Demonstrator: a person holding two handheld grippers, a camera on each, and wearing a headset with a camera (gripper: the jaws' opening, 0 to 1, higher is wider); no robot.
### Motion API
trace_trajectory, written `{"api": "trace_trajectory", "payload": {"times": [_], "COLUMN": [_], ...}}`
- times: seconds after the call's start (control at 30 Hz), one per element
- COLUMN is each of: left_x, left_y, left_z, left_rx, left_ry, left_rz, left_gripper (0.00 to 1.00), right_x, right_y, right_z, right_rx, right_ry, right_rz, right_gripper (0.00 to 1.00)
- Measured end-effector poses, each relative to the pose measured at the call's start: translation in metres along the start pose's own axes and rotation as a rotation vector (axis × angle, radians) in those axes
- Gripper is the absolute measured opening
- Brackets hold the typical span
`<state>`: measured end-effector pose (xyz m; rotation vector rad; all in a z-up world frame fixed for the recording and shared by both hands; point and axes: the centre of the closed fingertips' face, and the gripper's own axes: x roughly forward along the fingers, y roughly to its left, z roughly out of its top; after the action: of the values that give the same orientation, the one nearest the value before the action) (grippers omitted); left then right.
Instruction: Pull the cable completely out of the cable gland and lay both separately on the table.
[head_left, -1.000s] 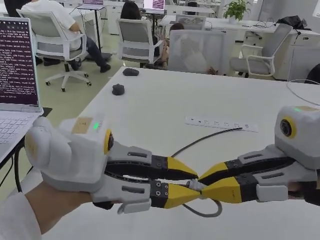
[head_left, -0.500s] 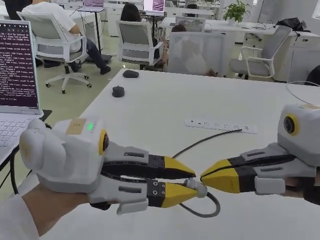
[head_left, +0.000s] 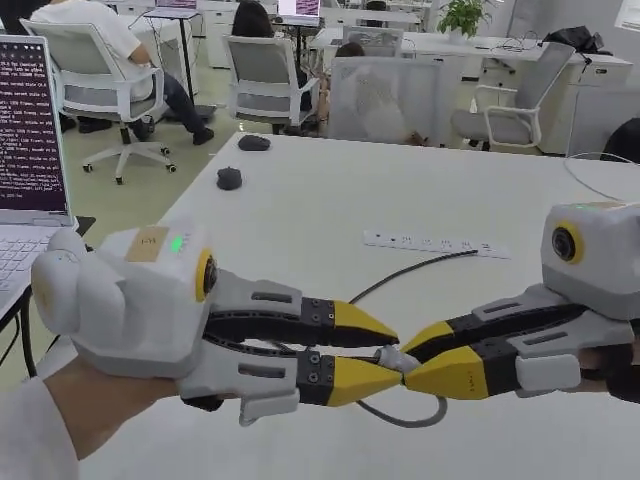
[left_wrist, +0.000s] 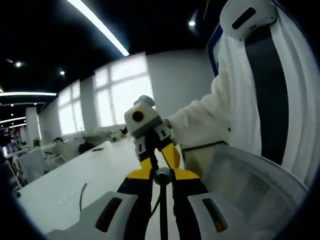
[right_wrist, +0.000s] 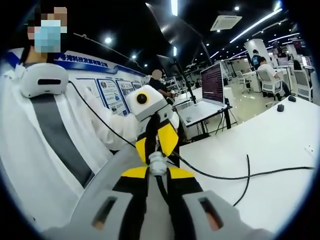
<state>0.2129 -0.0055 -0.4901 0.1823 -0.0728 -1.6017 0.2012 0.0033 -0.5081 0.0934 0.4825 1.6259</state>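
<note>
- Cable gland (head_left: 396, 358), small and pale grey, hangs above the worktop's (head_left: 300, 215) near edge, with the dark cable (head_left: 400, 276) not yet out of it.
- Left claw (head_left: 393, 354) is clamped on the gland. Right claw (head_left: 408, 360) is clamped on its opposite end, tip to tip.
- The cable loops beneath the claws, then runs toward a white power strip (head_left: 435, 243) mid-worktop.
- A mouse (head_left: 230, 178) lies near the left edge.
</note>
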Motion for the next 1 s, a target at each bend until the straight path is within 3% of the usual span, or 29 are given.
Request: {"api": "trace_trajectory", "payload": {"times": [0.23, 0.37, 0.4, 0.43, 0.53, 0.57, 0.6, 0.7, 0.73, 0.8, 1.0], "left_x": [-0.003, -0.002, -0.002, -0.002, -0.003, -0.003, -0.003, -0.002, -0.002, -0.001, -0.002], "left_y": [0.004, 0.003, 0.003, 0.003, 0.008, 0.009, 0.009, 0.010, 0.011, 0.011, 0.016], "left_z": [0.005, -0.003, -0.005, -0.006, -0.009, -0.008, -0.009, -0.014, -0.014, -0.015, -0.014], "left_rx": [-0.005, -0.052, -0.076, -0.144, -0.262, -0.222, -0.222, -0.303, -0.301, -0.366, -0.462], "left_ry": [-0.006, 0.031, 0.035, 0.032, 0.041, 0.039, 0.040, 0.071, 0.064, 0.053, 0.004], "left_rz": [0.019, 0.019, 0.020, 0.020, 0.032, 0.032, 0.034, 0.046, 0.045, 0.048, 0.077], "left_gripper": [0.14, 0.14, 0.14, 0.14, 0.14, 0.14, 0.14, 0.14, 0.14, 0.14, 0.14], "right_x": [0.001, 0.005, 0.005, 0.006, 0.007, 0.007, 0.007, 0.007, 0.007, 0.007, 0.005], "right_y": [-0.003, -0.006, -0.006, -0.006, -0.008, -0.009, -0.011, -0.012, -0.013, -0.013, -0.018], "right_z": [0.006, -0.001, -0.002, -0.003, -0.004, -0.004, -0.004, -0.006, -0.006, -0.006, -0.003], "right_rx": [0.006, -0.013, -0.018, -0.017, -0.045, -0.046, -0.056, -0.095, -0.104, -0.125, -0.212], "right_ry": [-0.022, 0.028, 0.033, 0.036, 0.042, 0.045, 0.049, 0.066, 0.072, 0.083, 0.109], "right_rz": [-0.007, -0.025, -0.028, -0.029, -0.054, -0.058, -0.071, -0.101, -0.108, -0.124, -0.193], "right_gripper": [0.13, 0.12, 0.12, 0.12, 0.11, 0.11, 0.11, 0.11, 0.11, 0.10, 0.10]}}
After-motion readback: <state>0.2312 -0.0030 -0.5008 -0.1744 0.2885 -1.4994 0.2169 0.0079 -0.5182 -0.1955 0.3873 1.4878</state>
